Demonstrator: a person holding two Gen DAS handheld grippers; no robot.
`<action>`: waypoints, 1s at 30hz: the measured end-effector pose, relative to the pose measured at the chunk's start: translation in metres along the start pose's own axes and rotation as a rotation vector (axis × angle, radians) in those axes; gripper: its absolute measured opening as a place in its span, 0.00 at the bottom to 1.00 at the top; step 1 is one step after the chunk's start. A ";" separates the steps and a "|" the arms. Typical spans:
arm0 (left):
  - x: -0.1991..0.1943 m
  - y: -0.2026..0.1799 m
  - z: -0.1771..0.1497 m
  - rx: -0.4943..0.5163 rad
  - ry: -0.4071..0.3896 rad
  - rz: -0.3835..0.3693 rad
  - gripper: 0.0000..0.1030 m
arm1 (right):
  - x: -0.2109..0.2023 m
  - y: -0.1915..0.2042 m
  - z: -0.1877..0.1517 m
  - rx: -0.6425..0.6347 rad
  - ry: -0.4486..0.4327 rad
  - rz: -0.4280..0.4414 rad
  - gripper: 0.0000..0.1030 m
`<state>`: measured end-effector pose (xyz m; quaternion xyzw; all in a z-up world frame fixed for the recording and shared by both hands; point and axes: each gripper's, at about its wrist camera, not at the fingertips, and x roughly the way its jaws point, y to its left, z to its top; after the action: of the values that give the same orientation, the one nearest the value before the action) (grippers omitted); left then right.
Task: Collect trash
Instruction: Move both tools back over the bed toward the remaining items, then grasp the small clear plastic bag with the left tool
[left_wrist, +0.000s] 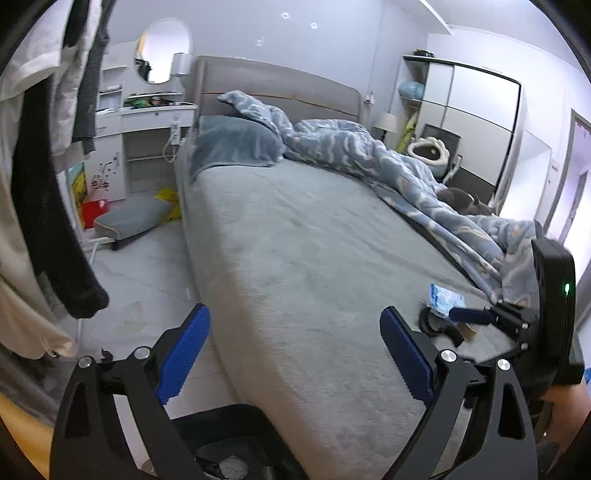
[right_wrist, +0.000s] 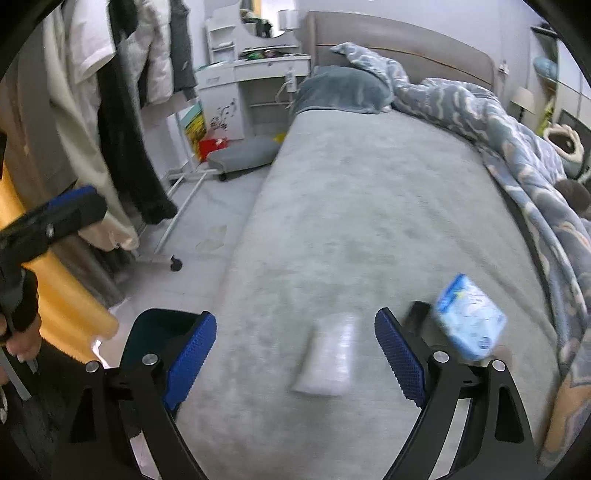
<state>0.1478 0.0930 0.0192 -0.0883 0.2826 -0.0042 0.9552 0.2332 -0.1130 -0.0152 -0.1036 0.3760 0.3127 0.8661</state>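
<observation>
Both my claws are wide open and hold nothing. The right claw (right_wrist: 295, 350) hangs over the bed (right_wrist: 369, 206). A clear plastic wrapper (right_wrist: 327, 356) lies on the bed right between its fingers, not touching them. A blue and white packet (right_wrist: 469, 317) sits just past the right finger, with something dark (right_wrist: 417, 314) beside it. The left claw (left_wrist: 295, 354) is above the bed's edge, with a black bin (left_wrist: 229, 443) below it. The wrapper looks thin and slippery, so I think it could slide out when I squeeze. I might pinch the bed sheet too.
</observation>
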 end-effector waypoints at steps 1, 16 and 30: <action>0.004 -0.005 0.000 0.008 0.006 -0.008 0.92 | -0.002 -0.005 -0.001 0.002 -0.001 -0.007 0.86; 0.063 -0.065 -0.025 0.036 0.157 -0.114 0.92 | -0.027 -0.097 -0.011 -0.001 -0.020 -0.117 0.87; 0.097 -0.113 -0.044 0.073 0.239 -0.157 0.92 | -0.023 -0.127 -0.024 -0.021 0.017 -0.120 0.87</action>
<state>0.2100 -0.0314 -0.0497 -0.0740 0.3860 -0.0995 0.9141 0.2861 -0.2334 -0.0227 -0.1374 0.3733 0.2633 0.8789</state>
